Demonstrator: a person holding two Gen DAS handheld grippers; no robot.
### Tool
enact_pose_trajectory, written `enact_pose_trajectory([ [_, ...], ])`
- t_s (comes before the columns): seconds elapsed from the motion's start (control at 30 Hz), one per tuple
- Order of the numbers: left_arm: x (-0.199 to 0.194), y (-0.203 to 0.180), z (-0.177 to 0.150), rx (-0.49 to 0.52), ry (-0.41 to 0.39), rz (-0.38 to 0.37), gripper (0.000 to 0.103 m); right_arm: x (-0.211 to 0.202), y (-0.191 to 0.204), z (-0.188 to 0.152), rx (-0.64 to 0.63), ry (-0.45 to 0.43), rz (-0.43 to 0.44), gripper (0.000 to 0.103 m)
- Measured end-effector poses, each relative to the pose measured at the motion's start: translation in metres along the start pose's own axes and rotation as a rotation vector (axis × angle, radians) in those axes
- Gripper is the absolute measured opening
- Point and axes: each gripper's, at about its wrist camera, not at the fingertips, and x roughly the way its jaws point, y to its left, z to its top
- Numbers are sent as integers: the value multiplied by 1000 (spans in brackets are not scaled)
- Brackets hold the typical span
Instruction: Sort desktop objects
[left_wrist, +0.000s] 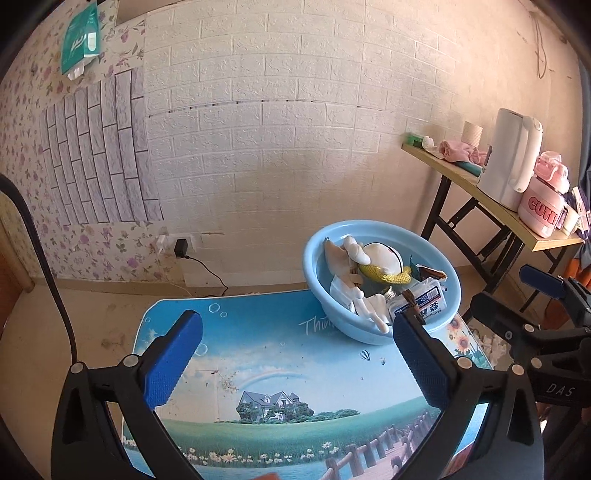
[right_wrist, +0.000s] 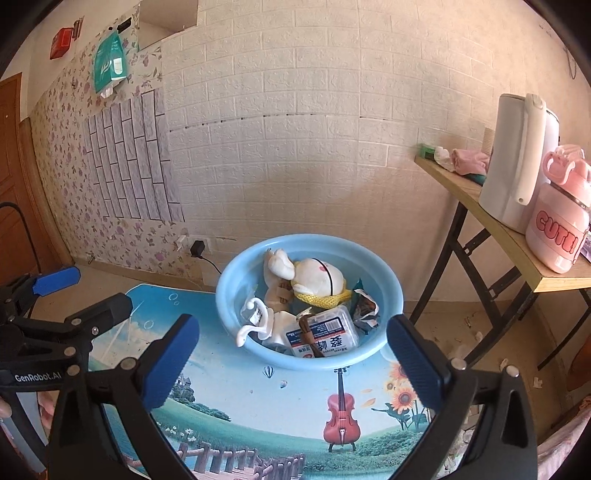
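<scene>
A light blue basin (left_wrist: 380, 334) (right_wrist: 229, 295) stands on the picture-printed table top (left_wrist: 280, 369) (right_wrist: 258, 402). It holds a white plush toy (right_wrist: 317, 275) (left_wrist: 380, 254) with yellow mesh, a clear plastic box with a blue label (right_wrist: 325, 332) (left_wrist: 428, 301), a snack wrapper (right_wrist: 365, 304) and a white hook-shaped piece (right_wrist: 251, 325). My left gripper (left_wrist: 297, 360) is open and empty over the table, short of the basin. My right gripper (right_wrist: 291, 360) is open and empty, just in front of the basin.
A wooden folding table (left_wrist: 491, 206) (right_wrist: 491, 218) stands to the right with a white kettle (left_wrist: 511, 162) (right_wrist: 517, 158), a pink bottle (left_wrist: 546, 203) (right_wrist: 561, 210) and pink cloth (right_wrist: 471, 160). A brick-pattern wall is behind. A charger (left_wrist: 181, 248) is plugged in low on it.
</scene>
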Motion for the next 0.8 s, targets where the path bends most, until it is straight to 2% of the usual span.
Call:
enact_pose_trajectory([
  [0.2, -9, 4, -2, 17, -25, 35, 103, -6, 8, 5, -7, -25, -10, 103],
  [0.37, -5, 11, -2, -9, -20, 21, 103, 3, 8, 6, 4, -14, -4, 103],
  [0.8, 13, 18, -3, 6, -5, 58, 103, 29, 8, 2, 12, 31, -3, 103],
])
